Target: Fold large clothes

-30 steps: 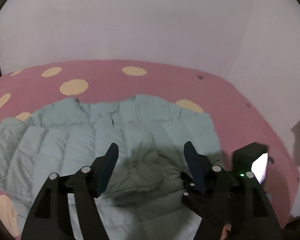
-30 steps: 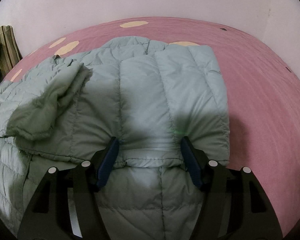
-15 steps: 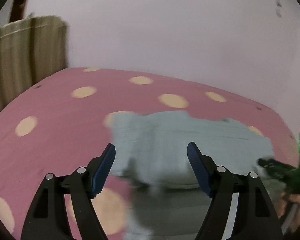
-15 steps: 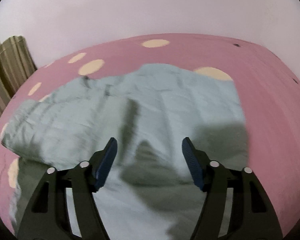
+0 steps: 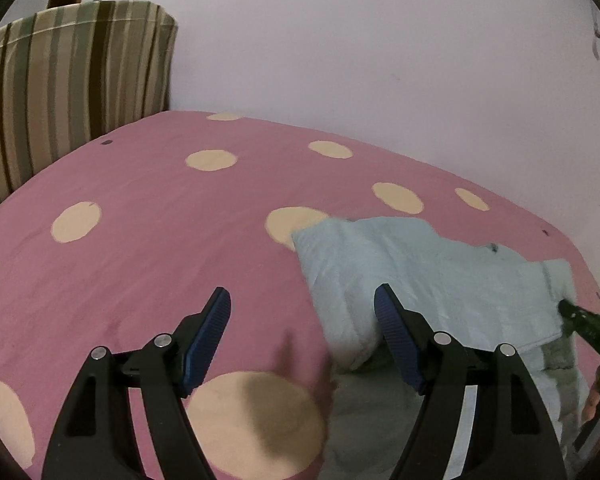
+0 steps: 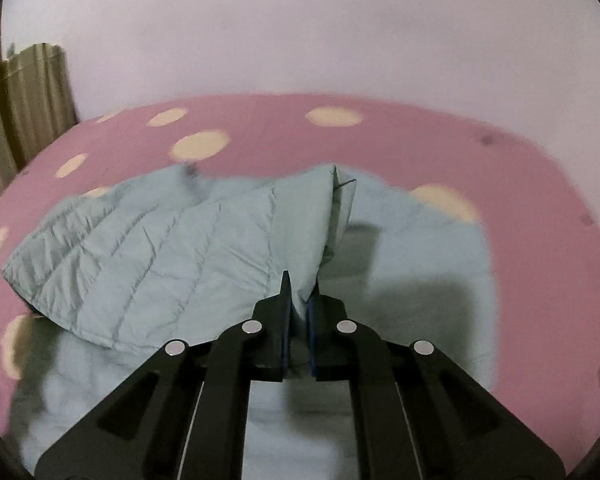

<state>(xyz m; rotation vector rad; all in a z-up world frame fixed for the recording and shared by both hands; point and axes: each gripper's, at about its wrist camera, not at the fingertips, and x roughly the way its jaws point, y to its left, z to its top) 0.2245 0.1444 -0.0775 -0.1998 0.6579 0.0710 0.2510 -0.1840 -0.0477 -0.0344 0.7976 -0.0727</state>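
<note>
Pinching the jacket (image 6: 148, 256) fold at six o'clock, right gripper (image 6: 299, 300) tilts down; left gripper (image 5: 302, 308) hangs spread, empty.

One pale green quilted jacket (image 6: 148, 256) lies on one pink bedsheet (image 5: 148, 248); the left wrist view shows ten cream dots on that sheet, among them one big dot (image 5: 256, 420) at the near edge. Two grippers show: the left gripper (image 5: 302, 308) and the right gripper (image 6: 300, 300). One striped cloth (image 5: 72, 76) hangs at the back
</note>
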